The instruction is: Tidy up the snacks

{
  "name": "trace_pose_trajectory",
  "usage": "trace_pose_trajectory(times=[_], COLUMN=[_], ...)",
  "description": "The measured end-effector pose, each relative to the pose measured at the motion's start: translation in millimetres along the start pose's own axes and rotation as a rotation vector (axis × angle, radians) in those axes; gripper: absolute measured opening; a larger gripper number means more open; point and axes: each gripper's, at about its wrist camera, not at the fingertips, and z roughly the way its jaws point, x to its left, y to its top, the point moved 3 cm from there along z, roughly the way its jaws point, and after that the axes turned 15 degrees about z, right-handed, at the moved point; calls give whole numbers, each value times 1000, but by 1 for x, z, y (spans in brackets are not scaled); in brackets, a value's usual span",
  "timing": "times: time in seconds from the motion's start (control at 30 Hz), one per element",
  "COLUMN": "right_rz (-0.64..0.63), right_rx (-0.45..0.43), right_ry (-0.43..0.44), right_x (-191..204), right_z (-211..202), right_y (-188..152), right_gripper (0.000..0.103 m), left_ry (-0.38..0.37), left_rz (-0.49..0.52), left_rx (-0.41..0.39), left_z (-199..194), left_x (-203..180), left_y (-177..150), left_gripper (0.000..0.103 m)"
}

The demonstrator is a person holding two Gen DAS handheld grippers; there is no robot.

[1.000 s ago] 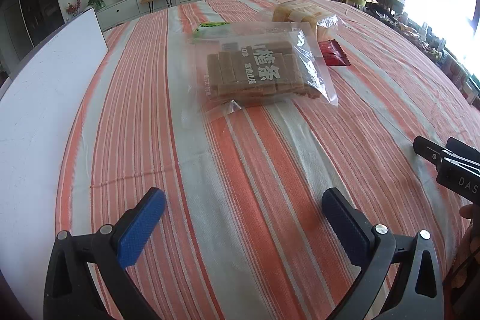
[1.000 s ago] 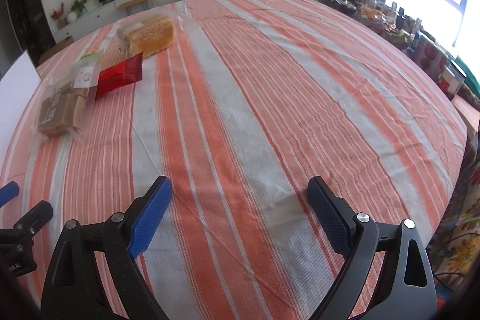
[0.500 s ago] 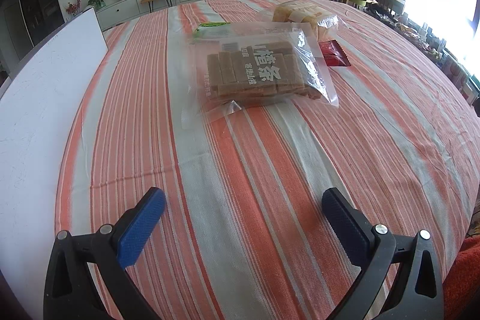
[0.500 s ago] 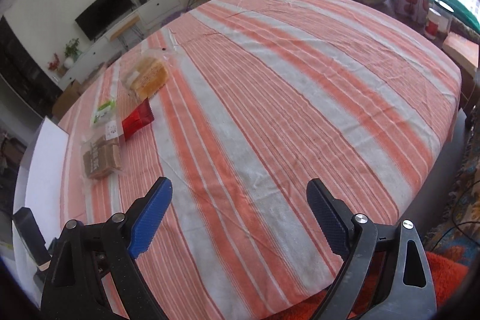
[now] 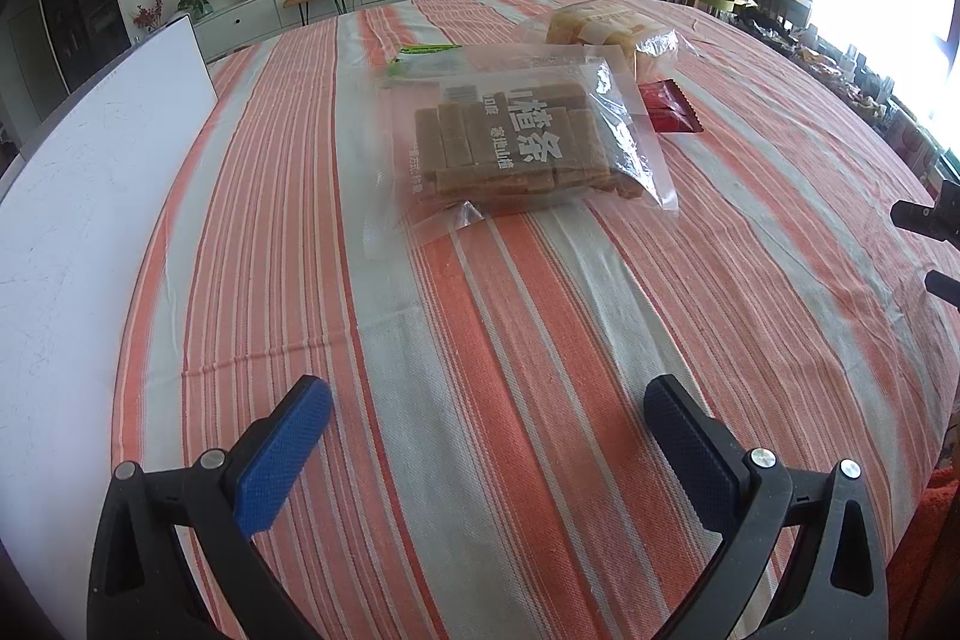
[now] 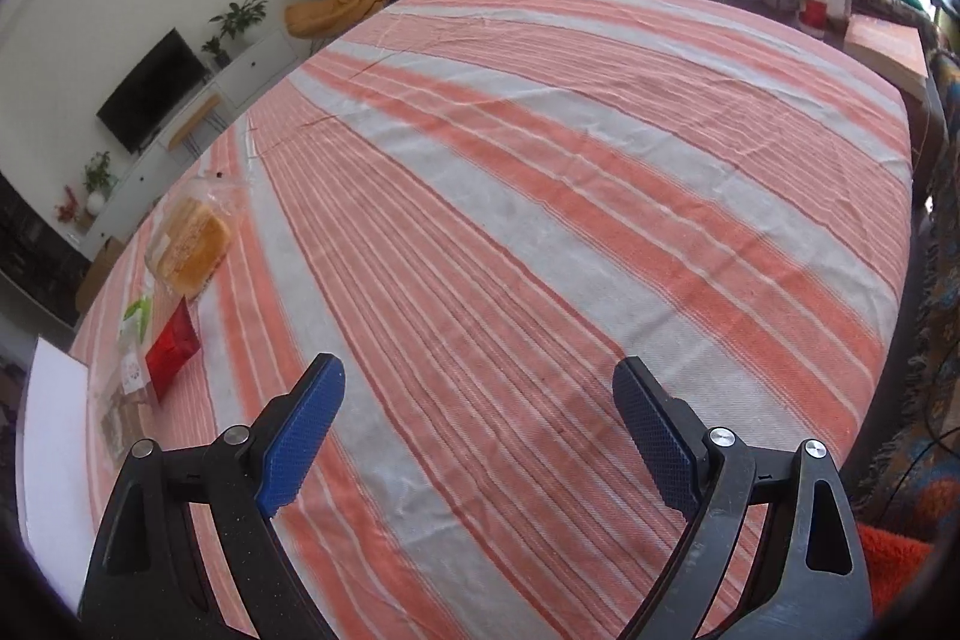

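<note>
Between the left jaws: nothing but striped cloth; the left gripper [image 5: 487,430] stands wide open and empty, angled down at the bench [image 5: 540,328].
Ahead of the left jaws: at 12 o'clock, well apart, lies a clear bag of brown snack bars [image 5: 516,142], flat on the cloth.
Bag's long axis: judged to run roughly 9 to 3 across the left view, so the jaws would straddle its shorter span if brought straight forward.
Behind the bag: a green-topped packet [image 5: 420,55] at 11 o'clock, a red packet [image 5: 669,112] just beside the bag at 1 o'clock, and a bagged loaf of bread [image 5: 606,31] farther back at 1 o'clock.
Left edge: a white board [image 5: 90,196] along 9 to 10 o'clock.
Between the right jaws: only cloth; the right gripper [image 6: 478,415] is spread wide and carries nothing.
From the right jaws: the snacks sit far off at 9 to 10 o'clock, the view tilted over.
Nearer hand: the left, by judgement, since the bag lies straight ahead of it while the right one faces bare cloth.
Step in hand: reach not yet begun; no snack is touched.
Risk: slack film at the bag's near edge may slip or crumple under the pads.
</note>
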Motion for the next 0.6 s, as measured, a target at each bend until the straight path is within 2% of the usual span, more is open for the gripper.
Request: trace_pose_trajectory(times=[0.07,0.13,0.37,0.6], right_rz=[33,26,-230,-212], right_rx=[11,0,-23,-32], right_ry=[3,-31,-190,-190], right_x=[-6,-6,8,6], right_z=[2,1,12,13], right_y=[2,1,-18,-16], right_gripper=[93,93,93,95], left_ry=[0,0,-1,-6], left_rz=[0,0,0,2], left_rx=[0,0,0,4], left_z=[0,0,0,0], left_x=[0,0,0,0], left_y=[0,0,0,0], left_gripper=[103,103,103,103])
